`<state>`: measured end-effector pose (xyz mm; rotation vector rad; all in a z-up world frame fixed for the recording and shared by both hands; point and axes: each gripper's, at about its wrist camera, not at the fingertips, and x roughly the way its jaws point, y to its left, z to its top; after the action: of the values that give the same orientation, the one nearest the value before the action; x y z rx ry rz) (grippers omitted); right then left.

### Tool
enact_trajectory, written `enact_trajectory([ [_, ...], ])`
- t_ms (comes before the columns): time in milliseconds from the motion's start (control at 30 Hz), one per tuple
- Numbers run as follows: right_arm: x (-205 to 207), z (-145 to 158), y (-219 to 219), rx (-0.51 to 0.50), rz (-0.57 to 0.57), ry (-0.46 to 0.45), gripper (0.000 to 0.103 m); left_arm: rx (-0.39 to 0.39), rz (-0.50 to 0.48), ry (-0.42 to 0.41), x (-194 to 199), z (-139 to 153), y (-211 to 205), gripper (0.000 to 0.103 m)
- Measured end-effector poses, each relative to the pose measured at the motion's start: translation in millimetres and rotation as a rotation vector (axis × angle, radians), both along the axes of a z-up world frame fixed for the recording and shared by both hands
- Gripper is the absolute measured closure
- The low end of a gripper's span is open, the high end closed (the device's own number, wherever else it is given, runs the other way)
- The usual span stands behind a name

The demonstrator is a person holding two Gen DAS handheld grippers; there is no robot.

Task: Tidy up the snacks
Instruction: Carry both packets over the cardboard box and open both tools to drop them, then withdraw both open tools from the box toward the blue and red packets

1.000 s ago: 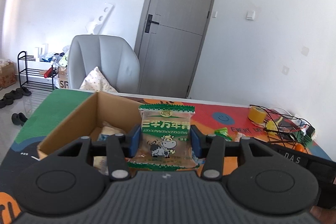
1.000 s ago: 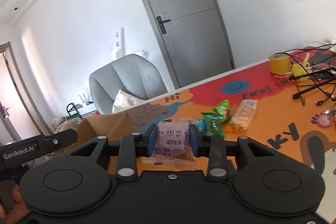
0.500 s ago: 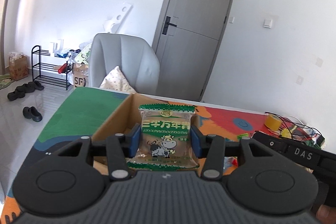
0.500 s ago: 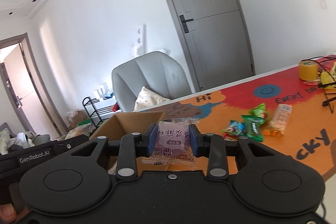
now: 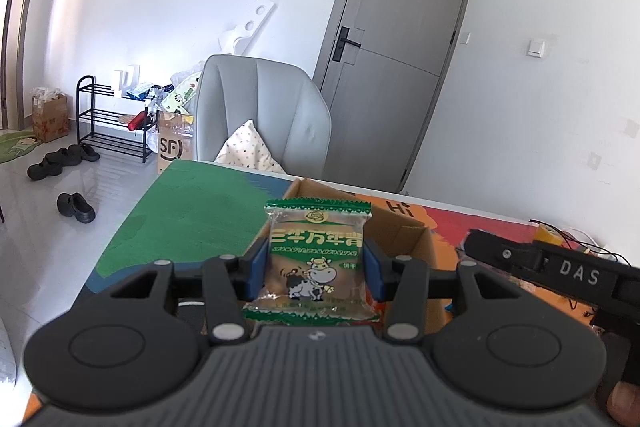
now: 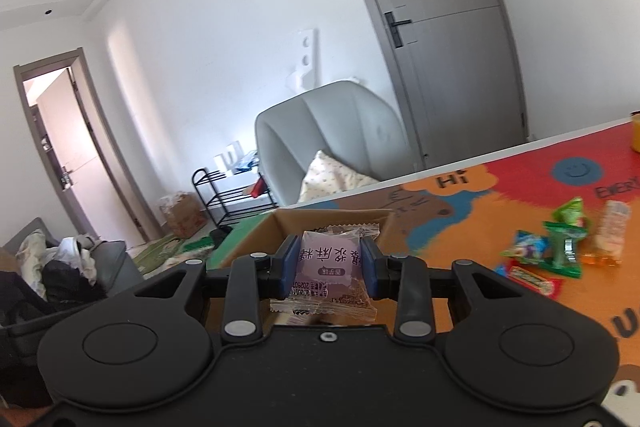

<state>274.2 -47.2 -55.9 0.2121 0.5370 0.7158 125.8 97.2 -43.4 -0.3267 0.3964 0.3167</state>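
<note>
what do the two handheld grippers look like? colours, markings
Both alike: the left gripper and the right gripper have black bodies, round side discs, silver pivot screws and blue pads. The right gripper's side reads "DAS" in the left wrist view. No cables visible.

A cartoon-printed table (image 6: 460, 211) (orange, red, green) carries an open cardboard box (image 6: 332, 217) mid-frame and loose snack packets (image 6: 560, 247) at right.

The cardboard box (image 5: 404, 239) interior is hidden behind the green biscuit packet (image 5: 316, 263) and purple snack packet (image 6: 330, 269), the yellow tape roll (image 6: 635, 131) is cut off at the tabletop's far right edge, and the loose snacks (image 6: 560, 251) are blurred.
</note>
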Motion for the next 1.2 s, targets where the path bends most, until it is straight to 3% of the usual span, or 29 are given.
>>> enact_trajectory([
  [67, 2, 0, 7, 0.022, 0.025, 0.005, 0.065, -0.004, 0.001, -0.002, 1, -1, 5, 0.055],
  [167, 2, -1, 11, 0.013, 0.0, -0.002, 0.05, -0.002, -0.003, 0.004, 2, -1, 8, 0.055],
  [333, 7, -9, -1, 0.006, -0.046, 0.044, 0.045, -0.001, -0.02, 0.026, 12, -4, 8, 0.055],
  [467, 7, -12, -16, -0.007, -0.082, 0.054, 0.032, 0.004, -0.037, 0.038, 21, -3, 1, 0.055],
  [733, 6, -16, -44, -0.002, -0.126, 0.076, 0.02, 0.033, -0.032, 0.046, 22, 2, -19, 0.032],
  [933, 1, -20, -63, 0.0, -0.154, 0.096, 0.005, 0.048, -0.045, 0.056, 19, 4, -33, 0.018],
  [1200, -3, -26, -88, -0.019, -0.163, 0.14, 0.0, 0.022, -0.08, 0.107, 19, 0, -49, 0.012],
])
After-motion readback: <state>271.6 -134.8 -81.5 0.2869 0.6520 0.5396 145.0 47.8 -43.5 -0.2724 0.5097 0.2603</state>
